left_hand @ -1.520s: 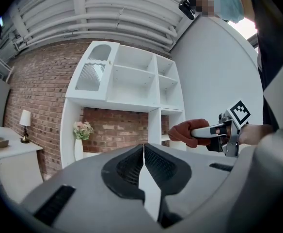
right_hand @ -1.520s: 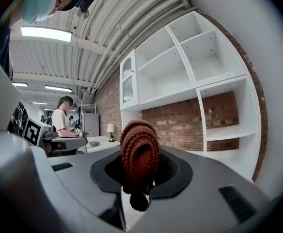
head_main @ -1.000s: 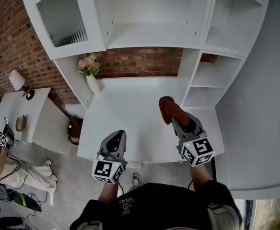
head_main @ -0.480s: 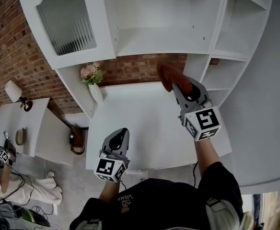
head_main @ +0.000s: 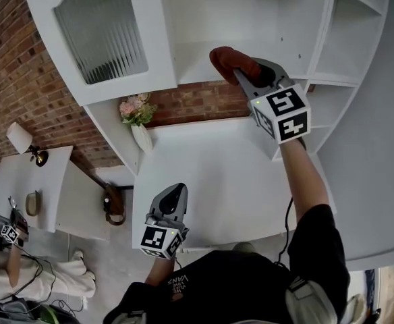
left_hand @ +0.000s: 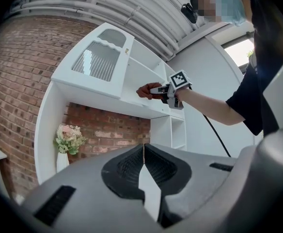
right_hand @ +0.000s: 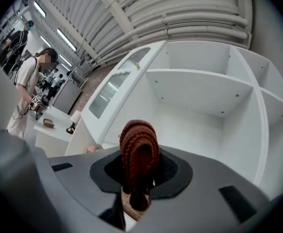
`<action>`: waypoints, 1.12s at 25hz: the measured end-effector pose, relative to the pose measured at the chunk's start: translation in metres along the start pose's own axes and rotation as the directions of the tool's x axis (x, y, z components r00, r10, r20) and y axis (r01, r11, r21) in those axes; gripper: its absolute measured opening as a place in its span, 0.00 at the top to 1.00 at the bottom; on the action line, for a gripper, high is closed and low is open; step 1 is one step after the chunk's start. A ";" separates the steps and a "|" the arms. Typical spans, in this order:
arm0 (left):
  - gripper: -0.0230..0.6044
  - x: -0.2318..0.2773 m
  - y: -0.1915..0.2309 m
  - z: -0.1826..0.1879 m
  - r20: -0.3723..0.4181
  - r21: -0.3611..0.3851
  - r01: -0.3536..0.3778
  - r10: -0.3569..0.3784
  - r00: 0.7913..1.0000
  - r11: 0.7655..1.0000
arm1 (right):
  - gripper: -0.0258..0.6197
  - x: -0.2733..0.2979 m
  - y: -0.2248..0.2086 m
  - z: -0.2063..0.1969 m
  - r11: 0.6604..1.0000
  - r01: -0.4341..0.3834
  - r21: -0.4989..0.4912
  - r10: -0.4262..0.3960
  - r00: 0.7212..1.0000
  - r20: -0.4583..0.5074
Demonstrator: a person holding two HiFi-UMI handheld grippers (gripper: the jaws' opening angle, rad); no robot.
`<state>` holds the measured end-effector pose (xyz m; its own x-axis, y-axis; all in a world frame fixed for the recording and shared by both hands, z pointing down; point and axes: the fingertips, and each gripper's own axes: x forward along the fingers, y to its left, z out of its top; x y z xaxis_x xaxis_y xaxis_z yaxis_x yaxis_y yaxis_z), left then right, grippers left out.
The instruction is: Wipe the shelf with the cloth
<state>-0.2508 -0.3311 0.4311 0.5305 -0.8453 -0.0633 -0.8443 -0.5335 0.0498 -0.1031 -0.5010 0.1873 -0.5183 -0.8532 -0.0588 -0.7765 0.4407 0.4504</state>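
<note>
My right tool (head_main: 243, 75) is clamped on the cloth (head_main: 227, 60), a rust-brown knitted roll that stands out past the jaws; in the right gripper view the cloth (right_hand: 139, 152) is pinched at its lower end between the dark pads and rises as a ribbed loop in front of them. My arm is raised and stretched forward, so the cloth is at the front part of the white shelf (head_main: 191, 70) of the open middle compartment. From the left gripper view it sits right at the shelf (left_hand: 137, 106), though I cannot tell whether it touches the board. This tool's marker cube (head_main: 285, 113) faces up towards my head. My left tool (head_main: 176, 194) is low and close to my body, over the front edge of the white tabletop (head_main: 210, 174). Its jaws are closed together with nothing between them, as the left gripper view shows along the seam where they meet (left_hand: 144, 155). To the left of the compartment is a cabinet door with ribbed glass (head_main: 102, 32). Under it, at the back left corner of the tabletop, a white vase of pale pink flowers (head_main: 140, 119) stands against the brick wall (head_main: 197, 103). Smaller cubbies (head_main: 349, 46) stack up on the right side. Off to the left a side table (head_main: 32, 181) carries a small lamp (head_main: 23, 138).
</note>
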 end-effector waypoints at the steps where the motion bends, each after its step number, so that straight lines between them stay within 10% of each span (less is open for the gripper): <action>1: 0.94 0.000 0.001 -0.003 -0.004 -0.005 -0.001 0.001 1.000 1.000 | 0.82 0.010 -0.003 0.002 1.000 -0.002 -0.021 0.001 1.000 -0.021; 10: 0.94 0.011 0.013 -0.009 -0.002 -0.048 -0.053 0.053 0.999 0.997 | 0.81 0.098 -0.019 0.001 0.990 -0.101 -0.101 0.082 0.981 -0.177; 28: 0.94 0.053 0.022 -0.010 0.036 -0.109 -0.154 0.159 0.987 0.982 | 0.81 0.225 -0.009 -0.046 0.939 -0.321 -0.127 0.227 0.851 -0.474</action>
<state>-0.2410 -0.3878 0.4390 0.3867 -0.9178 -0.0901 -0.9027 -0.3966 0.1669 -0.1968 -0.7096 0.2108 -0.4470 -0.7583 0.4746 -0.5170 0.6519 0.5547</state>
